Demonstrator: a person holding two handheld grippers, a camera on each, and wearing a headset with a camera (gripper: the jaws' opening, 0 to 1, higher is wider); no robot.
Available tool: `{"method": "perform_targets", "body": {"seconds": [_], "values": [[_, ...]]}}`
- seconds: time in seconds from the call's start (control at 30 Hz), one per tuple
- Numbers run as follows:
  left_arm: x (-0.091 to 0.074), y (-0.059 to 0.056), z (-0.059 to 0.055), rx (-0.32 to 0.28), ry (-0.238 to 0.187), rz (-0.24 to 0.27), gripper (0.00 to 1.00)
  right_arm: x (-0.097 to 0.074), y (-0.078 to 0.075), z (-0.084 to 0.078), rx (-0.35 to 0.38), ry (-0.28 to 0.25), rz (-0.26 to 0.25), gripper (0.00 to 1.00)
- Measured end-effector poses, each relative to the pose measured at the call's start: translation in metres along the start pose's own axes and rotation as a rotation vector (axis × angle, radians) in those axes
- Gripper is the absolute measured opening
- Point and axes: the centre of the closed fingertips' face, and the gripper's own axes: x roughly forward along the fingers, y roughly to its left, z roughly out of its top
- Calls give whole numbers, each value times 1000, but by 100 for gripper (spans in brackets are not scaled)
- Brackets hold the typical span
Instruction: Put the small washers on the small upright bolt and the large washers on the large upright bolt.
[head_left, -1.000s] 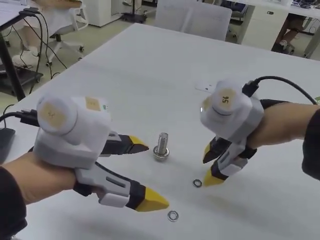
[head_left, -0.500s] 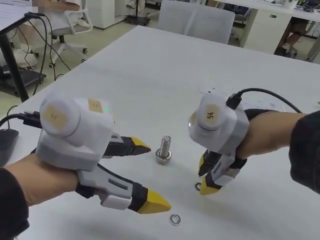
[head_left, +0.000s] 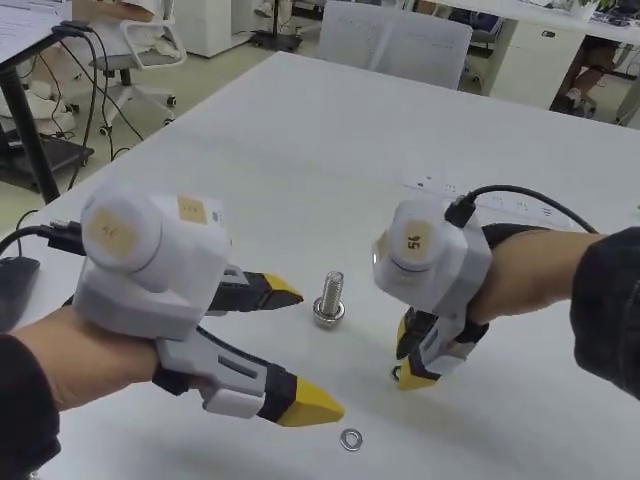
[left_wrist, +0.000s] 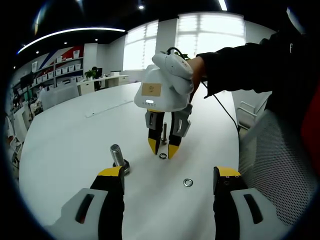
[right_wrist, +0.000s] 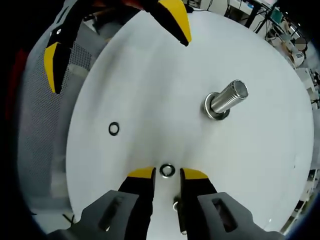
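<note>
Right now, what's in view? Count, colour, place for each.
table: 1, white, under everything
bolt: 1, silver, upright mid-table
washers: 2, metal grey, flat on the table, nearer the person than the bolt
power strip (looks like one): 1, white, on the table farther back
chair: 1, grey, past the table's far edge
left hand-held gripper: 1, white with black-and-yellow jaws, wide open, left of the bolt
right hand-held gripper: 1, same colours, narrowly open, tips pointing down on either side of one washer
</note>
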Motion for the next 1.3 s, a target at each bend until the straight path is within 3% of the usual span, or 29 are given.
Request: {"method": "perform_targets", "body": {"seconds": [1.3], "values": [[-1,0,0,0,-5,3,72,1,-1,0,-2,10,-35,13]]}}
